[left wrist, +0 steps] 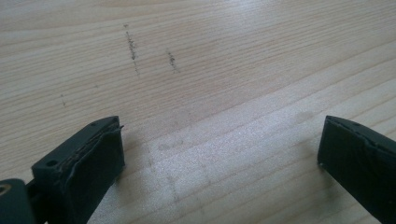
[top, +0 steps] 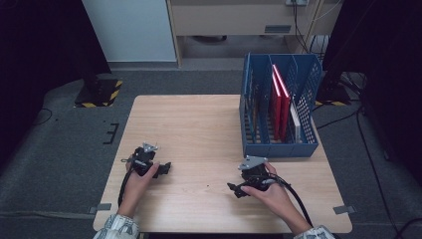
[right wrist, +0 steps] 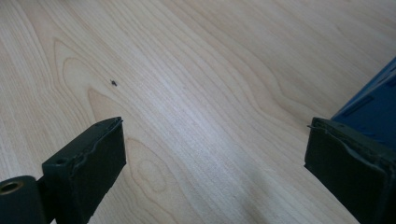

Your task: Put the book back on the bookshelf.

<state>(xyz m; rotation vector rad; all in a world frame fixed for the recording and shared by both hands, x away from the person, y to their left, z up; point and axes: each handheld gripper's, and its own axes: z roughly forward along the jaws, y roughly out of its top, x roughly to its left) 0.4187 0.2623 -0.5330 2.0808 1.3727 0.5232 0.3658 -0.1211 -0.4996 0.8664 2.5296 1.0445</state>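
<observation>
The left hand-held gripper (top: 161,169) rests low on the counter (top: 199,129), near its front left edge, jaws pointing toward the middle. In the left gripper view its jaws stand wide apart with nothing between them but bare wood grain and a few dark scuff marks (left wrist: 132,46). The right hand-held gripper (top: 236,189) lies near the front right of the counter, jaws pointing left; the right gripper view shows them equally spread and empty, over a small dark speck (right wrist: 113,83) in the wood.

Neither tool holds or touches any object. The nearest one is the blue file rack (top: 278,107), standing upright at the right rear of the counter, just beyond the right hand (top: 271,191); a corner of it appears past the right jaw in the right gripper view (right wrist: 373,112). Its mesh walls and dividers keep the contents on edge: red books (top: 279,102) in a middle slot, a pale book (top: 295,122) in the slot toward the right wall, and darker volumes in the left slot, titles unreadable.

Judged from this, both tools sit at a ready position: parted jaws suit an approach, and upright storage leaves book edges exposed for a pinch from above or the front.
</observation>
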